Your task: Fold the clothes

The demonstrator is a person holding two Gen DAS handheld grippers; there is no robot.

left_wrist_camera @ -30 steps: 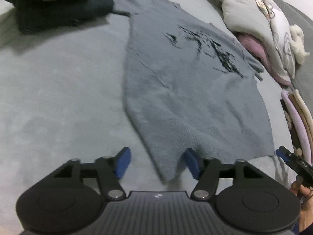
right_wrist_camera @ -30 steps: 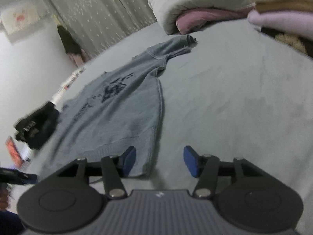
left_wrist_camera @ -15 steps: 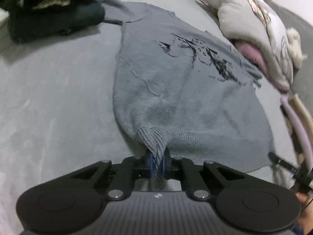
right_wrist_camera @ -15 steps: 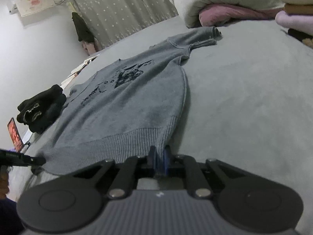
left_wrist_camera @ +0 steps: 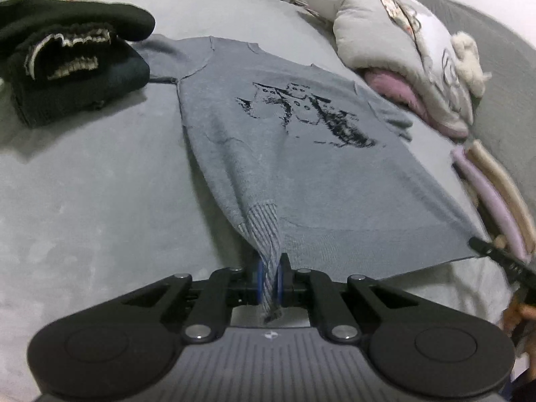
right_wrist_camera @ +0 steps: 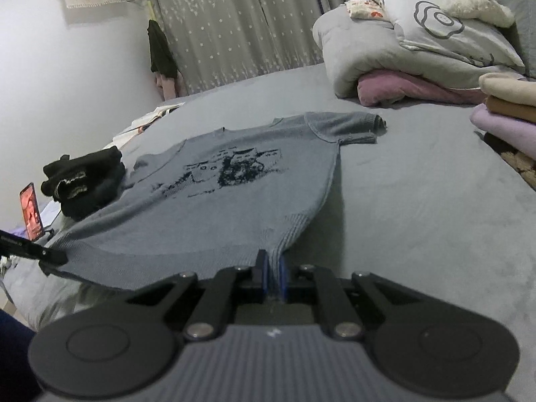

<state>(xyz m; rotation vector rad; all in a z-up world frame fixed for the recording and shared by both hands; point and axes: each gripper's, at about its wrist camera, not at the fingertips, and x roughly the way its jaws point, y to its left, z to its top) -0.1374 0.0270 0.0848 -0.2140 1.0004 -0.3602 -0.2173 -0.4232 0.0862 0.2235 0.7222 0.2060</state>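
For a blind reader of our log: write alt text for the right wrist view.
The right gripper, jaws shut, pinches a hem corner of a grey sweater spread print-up on a grey bed. A black garment lies at the sweater's far left; folded clothes and piled bedding sit to the right.

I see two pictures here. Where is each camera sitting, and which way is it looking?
Left wrist: on the left gripper, looking along its shut jaws up the grey sweater toward the pillows; a bit of hand shows at right.
Right wrist: on the right gripper, jaws shut on the hem, facing the curtains; no hand shows clearly.
Both show the sweater, black clothes, pillows and the other gripper.
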